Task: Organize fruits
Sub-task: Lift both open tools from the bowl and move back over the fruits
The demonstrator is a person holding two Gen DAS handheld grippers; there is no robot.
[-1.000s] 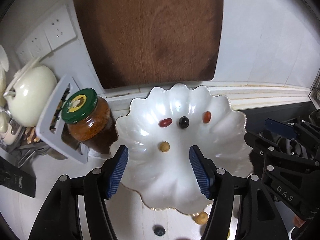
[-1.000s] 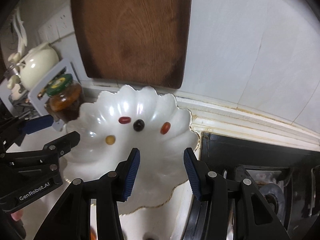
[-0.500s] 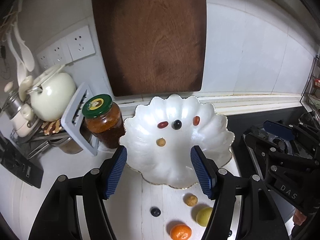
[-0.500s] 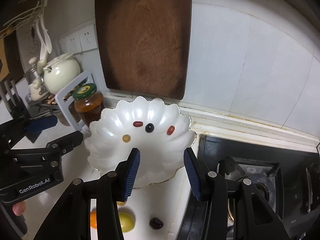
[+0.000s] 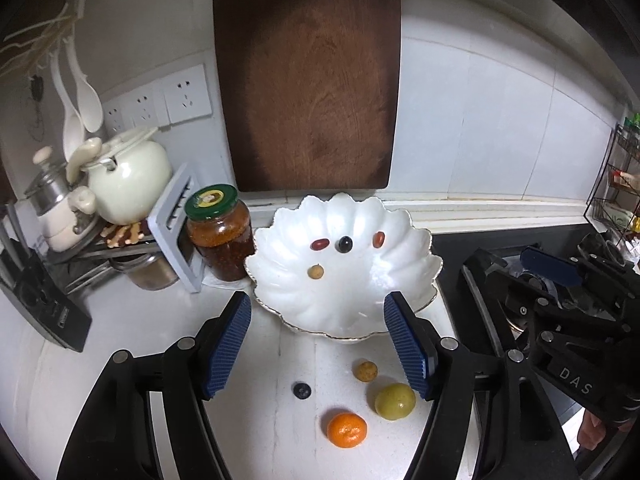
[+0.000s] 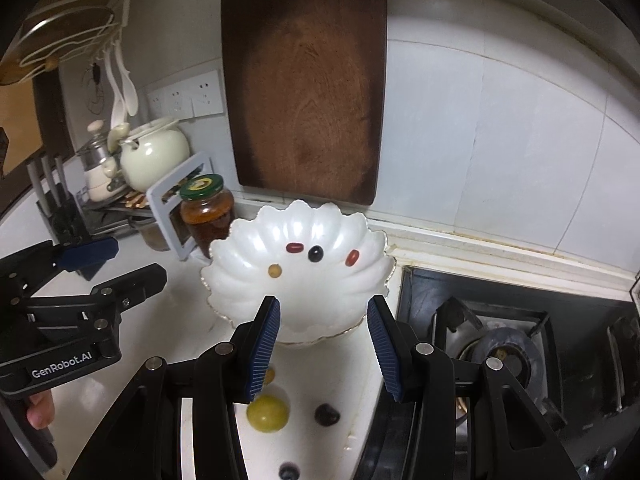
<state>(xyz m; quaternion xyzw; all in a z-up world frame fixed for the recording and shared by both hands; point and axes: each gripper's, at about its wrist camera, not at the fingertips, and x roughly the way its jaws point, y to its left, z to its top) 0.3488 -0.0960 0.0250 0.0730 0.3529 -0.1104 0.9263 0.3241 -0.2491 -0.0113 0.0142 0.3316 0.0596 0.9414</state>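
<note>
Fruits lie loose on the counter just before the scalloped white bowl (image 5: 416, 248): tangerine (image 5: 347, 429), yellow-green plum (image 5: 395, 401). Left gripper (image 5: 318, 348) and right gripper (image 6: 323, 348) both gape, empty. Best straddle one fruit squarely, closing gently lest it roll.

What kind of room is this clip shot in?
A home kitchen, most likely: a gas stove burner beside the white counter, a wooden cutting board leaning on the tiled wall, and a teapot on a rack.
</note>
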